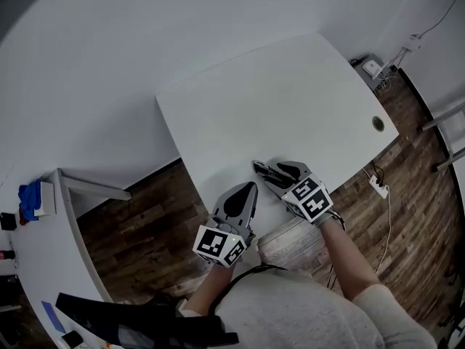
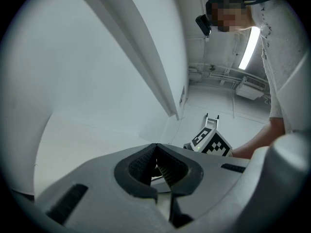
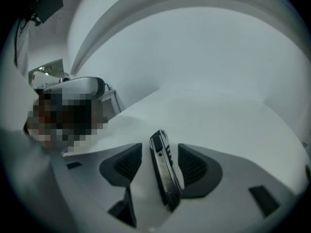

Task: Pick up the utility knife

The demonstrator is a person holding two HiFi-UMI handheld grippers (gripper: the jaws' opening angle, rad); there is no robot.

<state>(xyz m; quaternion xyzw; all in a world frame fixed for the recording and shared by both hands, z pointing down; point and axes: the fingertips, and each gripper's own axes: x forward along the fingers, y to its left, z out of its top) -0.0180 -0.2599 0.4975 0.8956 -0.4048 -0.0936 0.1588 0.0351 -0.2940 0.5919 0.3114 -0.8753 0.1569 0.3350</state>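
- The jaws of the right gripper [image 3: 160, 150] are being held well apart, with the utility knife [image 3: 165, 176] lying lengthwise between the two ribbed pads [image 3: 127, 164].
- The knife is being shown nearer the pad on the picture's right. Whether it is being touched there cannot be told, and it is not being clamped.
- The knife is being carried by the white table [image 1: 290, 93], flat on its top near the edge closest to the person, with its dark slider facing up.
- The jaws of the left gripper [image 2: 155, 150] are being held together, tips meeting, and nothing is being gripped between them.
- In the head view, the left gripper is being held at the table's near edge, just beside the right gripper and apart from the knife.
- In the left gripper view, the right gripper's marker cube [image 2: 211, 142] is being seen just beyond the closed tips.
- A round grommet [image 1: 378, 123] is being shown set into the table's far right corner.
- The table is being shown standing on a wooden floor [image 1: 145, 202], where a power strip [image 1: 378, 186] is lying beside it.
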